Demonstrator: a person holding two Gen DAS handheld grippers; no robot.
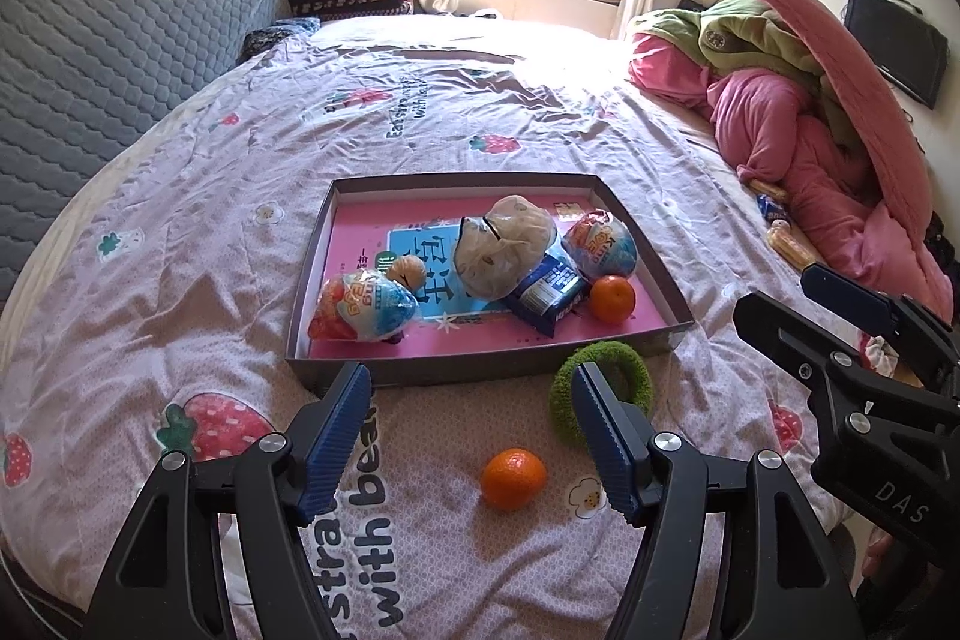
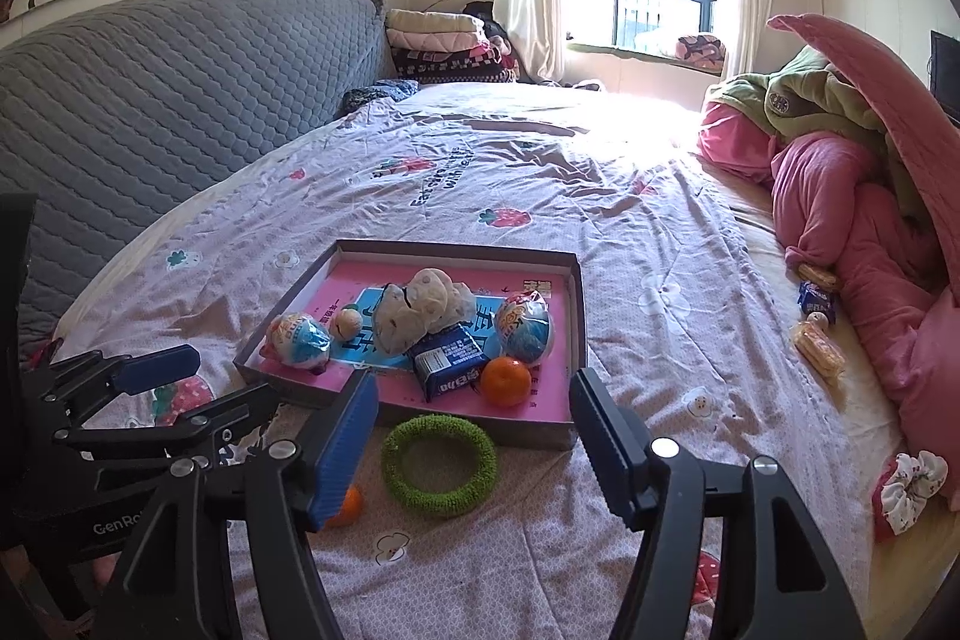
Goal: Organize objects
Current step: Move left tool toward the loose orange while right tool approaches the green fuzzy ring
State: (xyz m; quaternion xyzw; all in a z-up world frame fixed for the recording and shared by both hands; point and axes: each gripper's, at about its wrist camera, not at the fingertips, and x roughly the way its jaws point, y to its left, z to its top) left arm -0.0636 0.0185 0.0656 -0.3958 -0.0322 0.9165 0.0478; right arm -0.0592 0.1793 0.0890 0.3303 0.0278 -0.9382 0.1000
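Jaws apart and empty on both the left gripper (image 1: 471, 433) and right gripper (image 2: 474, 439), above a loose mandarin (image 1: 513, 478) and green ring (image 2: 440, 465) just outside the tray (image 1: 456, 373).

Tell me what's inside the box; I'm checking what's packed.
The box holds two egg-shaped snack packs, a blue packet, an orange, a bagged bun, a small ball. Anything beneath them is hidden.

Tray (image 1: 672, 307) on bedspread (image 1: 180, 220): holds snack packs, bagged buns (image 1: 501, 244), one orange (image 1: 612, 298). Before tray: ring (image 1: 564, 382) touching its wall, second orange (image 1: 513, 470) nearer.
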